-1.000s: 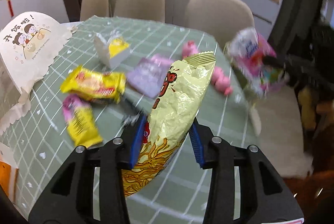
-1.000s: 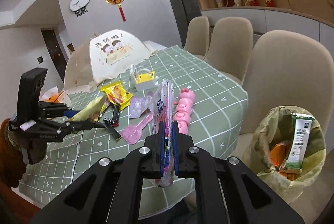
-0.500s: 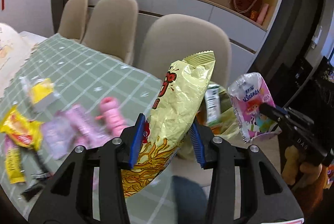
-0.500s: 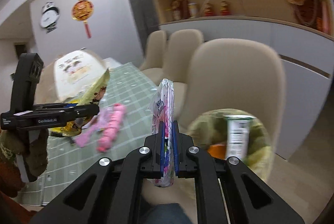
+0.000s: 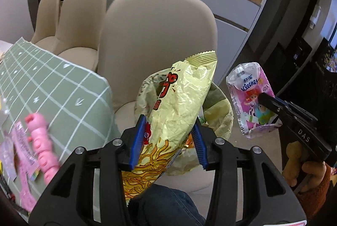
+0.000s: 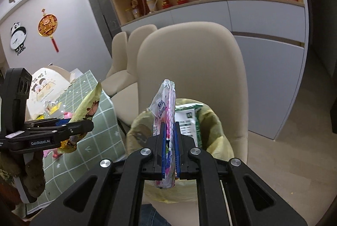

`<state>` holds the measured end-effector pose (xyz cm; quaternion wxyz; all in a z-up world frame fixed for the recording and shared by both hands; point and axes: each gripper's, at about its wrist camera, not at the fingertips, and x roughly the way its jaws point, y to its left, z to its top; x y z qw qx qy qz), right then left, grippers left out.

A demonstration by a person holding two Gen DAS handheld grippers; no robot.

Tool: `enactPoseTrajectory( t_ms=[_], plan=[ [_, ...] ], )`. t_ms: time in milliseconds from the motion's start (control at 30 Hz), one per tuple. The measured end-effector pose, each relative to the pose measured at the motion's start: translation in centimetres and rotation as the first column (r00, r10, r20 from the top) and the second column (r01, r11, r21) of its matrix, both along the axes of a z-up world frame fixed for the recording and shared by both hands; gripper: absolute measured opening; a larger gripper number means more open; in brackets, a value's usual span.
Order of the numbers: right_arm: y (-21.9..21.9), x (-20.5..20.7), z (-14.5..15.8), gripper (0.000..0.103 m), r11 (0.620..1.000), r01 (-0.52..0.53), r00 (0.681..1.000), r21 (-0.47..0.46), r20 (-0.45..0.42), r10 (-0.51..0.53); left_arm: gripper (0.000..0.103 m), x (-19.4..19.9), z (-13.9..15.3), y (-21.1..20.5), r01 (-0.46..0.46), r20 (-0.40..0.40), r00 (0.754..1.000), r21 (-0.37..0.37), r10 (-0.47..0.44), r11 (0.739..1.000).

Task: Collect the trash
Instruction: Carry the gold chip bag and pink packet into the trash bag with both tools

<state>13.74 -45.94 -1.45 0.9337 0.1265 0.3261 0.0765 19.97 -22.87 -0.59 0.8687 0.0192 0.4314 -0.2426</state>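
My left gripper (image 5: 168, 141) is shut on a crumpled golden snack bag (image 5: 179, 104), held upright in front of the yellowish trash bag (image 5: 219, 112) on the beige chair. My right gripper (image 6: 169, 150) is shut on a pink and white Kleenex tissue pack (image 6: 165, 104), held just over the trash bag (image 6: 210, 137), which holds a green and white carton (image 6: 187, 120). The left wrist view shows the tissue pack (image 5: 250, 97) to the right of the snack bag. The right wrist view shows the left gripper (image 6: 63, 131) with the snack bag (image 6: 86, 106) at left.
The green checked table (image 5: 59, 87) lies at left with a pink toy (image 5: 42, 146) and pink wrappers (image 5: 19, 141) on it. A beige chair (image 5: 160, 36) stands behind the trash bag, with two more chairs (image 5: 80, 15) beyond. A white paper bag (image 6: 44, 87) stands on the table.
Both grippers have swung right, away from the table and toward the trash bag on the chair, each still holding its item. The right gripper now hangs over the bag.
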Motion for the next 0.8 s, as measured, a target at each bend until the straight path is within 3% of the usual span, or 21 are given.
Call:
enactPoseTrajectory(
  t_ms=[133, 367, 533, 800],
  plan=[
    [-1.0, 0.7, -0.9, 0.008, 1.000, 0.016, 1.000, 0.015, -0.018, -0.016, 0.041, 1.8, -1.3, -1.7, 0.016, -0.037, 0.999, 0.005, -0.016, 1.000],
    [-2.0, 1.3, -1.3, 0.008, 0.999, 0.048, 0.999, 0.011, -0.015, -0.048, 0.043, 5.4, -3.9, -4.0, 0.063, -0.140, 0.988, -0.067, -0.072, 0.996],
    [-2.0, 1.7, -1.5, 0.008, 0.998, 0.065, 0.998, -0.015, -0.016, -0.065, 0.063, 6.7, -5.2, -4.6, 0.055, -0.143, 0.987, -0.126, -0.073, 0.991],
    [-0.7, 3.2, -2.9, 0.008, 0.999, 0.043, 0.998, -0.020, -0.040, -0.043, 0.064, 6.4, -3.2, -2.3, 0.005, -0.132, 0.991, -0.139, -0.024, 0.990]
  ],
)
